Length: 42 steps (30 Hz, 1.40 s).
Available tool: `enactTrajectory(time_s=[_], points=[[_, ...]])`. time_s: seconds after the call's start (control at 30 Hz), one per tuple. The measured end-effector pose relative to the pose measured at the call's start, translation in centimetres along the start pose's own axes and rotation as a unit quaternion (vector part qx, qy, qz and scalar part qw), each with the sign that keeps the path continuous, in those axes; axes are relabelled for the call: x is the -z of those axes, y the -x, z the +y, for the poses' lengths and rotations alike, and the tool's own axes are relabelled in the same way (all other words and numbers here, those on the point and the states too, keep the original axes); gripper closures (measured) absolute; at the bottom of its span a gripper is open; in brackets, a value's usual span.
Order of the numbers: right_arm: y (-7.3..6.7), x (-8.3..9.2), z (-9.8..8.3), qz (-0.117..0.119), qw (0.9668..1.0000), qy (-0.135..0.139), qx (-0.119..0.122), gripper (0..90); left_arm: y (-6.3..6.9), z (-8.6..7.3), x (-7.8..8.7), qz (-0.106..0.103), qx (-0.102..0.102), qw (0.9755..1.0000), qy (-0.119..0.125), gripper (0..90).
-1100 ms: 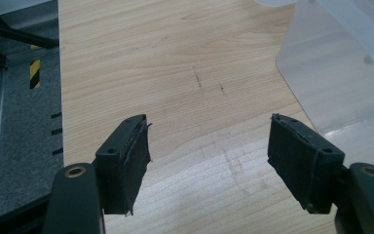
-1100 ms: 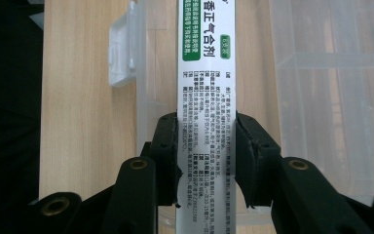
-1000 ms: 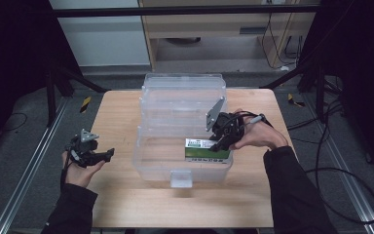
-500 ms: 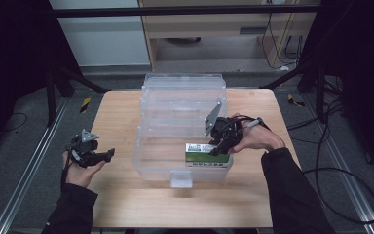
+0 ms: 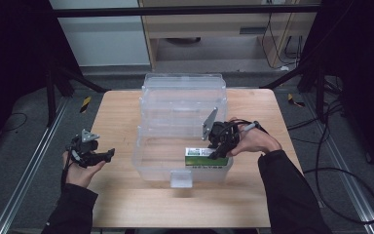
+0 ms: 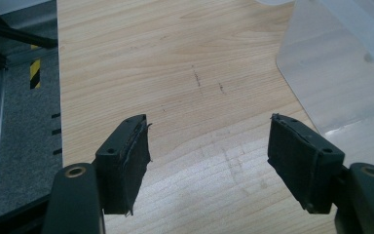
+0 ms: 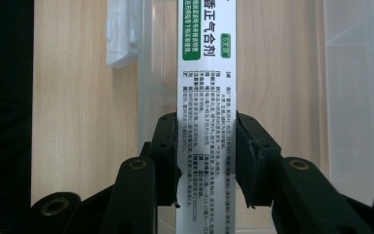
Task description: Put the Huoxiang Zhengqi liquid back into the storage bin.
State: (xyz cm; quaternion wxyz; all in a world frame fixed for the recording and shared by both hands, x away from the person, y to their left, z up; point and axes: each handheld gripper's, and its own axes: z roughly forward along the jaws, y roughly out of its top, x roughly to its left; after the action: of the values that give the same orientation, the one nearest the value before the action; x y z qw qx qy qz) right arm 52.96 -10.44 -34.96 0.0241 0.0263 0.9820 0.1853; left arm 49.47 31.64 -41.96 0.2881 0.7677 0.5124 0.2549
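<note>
Bare tabletop (image 5: 126, 112) lies open left of the clear bin (image 5: 182, 97). The right hand-held gripper (image 5: 217, 152) clamps the green-and-white box (image 5: 205, 157) against the bin's front wall; the left hand-held gripper (image 5: 108, 154) stands wide open, empty, near the tabletop's left edge.

Medicine box (image 7: 206, 112): white face with fine black printed text, green rounded label blocks near its far end; in the high view, green and white sides (image 5: 205, 158). Storage bin (image 5: 182, 122): clear, colourless plastic, with a translucent white latch (image 5: 181, 179). Table (image 5: 121, 117): light wood grain, pale tan, with faint dark scuff marks (image 6: 207, 80). Left gripper (image 6: 209, 161) and right gripper (image 7: 206, 161): black bodies, matte black pads. Floor tape (image 6: 35, 73): yellow and black diagonal stripes. Floor (image 5: 27, 131): speckled grey. Sleeves (image 5: 292, 195): black.
</note>
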Motion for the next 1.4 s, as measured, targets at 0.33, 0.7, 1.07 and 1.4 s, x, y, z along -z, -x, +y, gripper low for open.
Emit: enactTrajectory(time_s=[0.33, 0.7, 1.07, 1.4], points=[[0.1, -1.1, -0.3, 0.002, 1.0000, -0.004, 0.007, 64.0, 0.0, 0.0, -0.1, 0.000, 0.000, 1.0000, -0.001, 30.8], [0.0, -1.8, -0.3, 0.000, 0.9999, -0.014, 0.003, 63.8, 0.1, 0.0, -0.1, 0.000, -0.001, 1.0000, -0.001, 30.7], [-0.2, -2.6, -0.5, -0.002, 0.9998, -0.020, 0.005, 63.5, 0.1, 0.0, -0.1, 0.000, -0.001, 1.0000, -0.002, 30.7], [-0.2, -3.3, -0.5, 0.002, 0.9994, -0.033, 0.006, 63.2, 0.1, 0.0, -0.1, 0.001, -0.001, 1.0000, -0.002, 30.7]])
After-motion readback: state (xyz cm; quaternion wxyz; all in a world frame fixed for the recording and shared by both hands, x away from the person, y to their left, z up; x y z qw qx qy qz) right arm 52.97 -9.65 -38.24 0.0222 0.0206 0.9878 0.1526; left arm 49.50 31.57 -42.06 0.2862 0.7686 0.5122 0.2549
